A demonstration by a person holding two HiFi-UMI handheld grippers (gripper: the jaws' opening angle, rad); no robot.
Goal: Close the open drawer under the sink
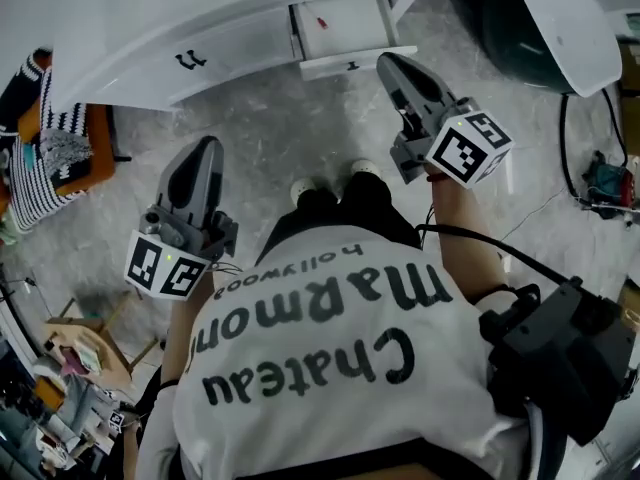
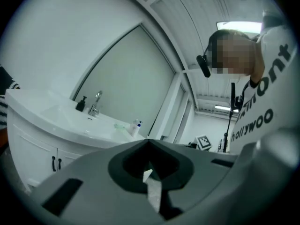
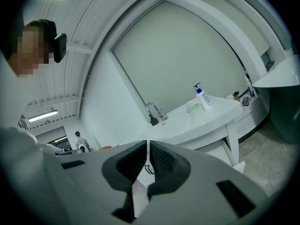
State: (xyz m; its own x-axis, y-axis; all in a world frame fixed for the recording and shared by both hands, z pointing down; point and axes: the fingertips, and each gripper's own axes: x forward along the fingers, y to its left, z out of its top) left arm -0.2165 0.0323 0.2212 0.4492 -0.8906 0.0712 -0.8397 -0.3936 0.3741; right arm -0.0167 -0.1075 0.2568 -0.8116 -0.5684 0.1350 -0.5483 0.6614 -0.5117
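Left tool (image 1: 205, 148), right tool (image 1: 390, 63): both closed

I am seeing cool, even light, with a ceiling lamp (image 2: 239, 26) glaring at the upper right of my left gripper view. Fisheye curving and dark corners are ringing both gripper views.

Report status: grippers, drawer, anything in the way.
Left gripper shut, empty. Right gripper shut, empty, close to drawer. It stands open. Nothing seen blocking it.
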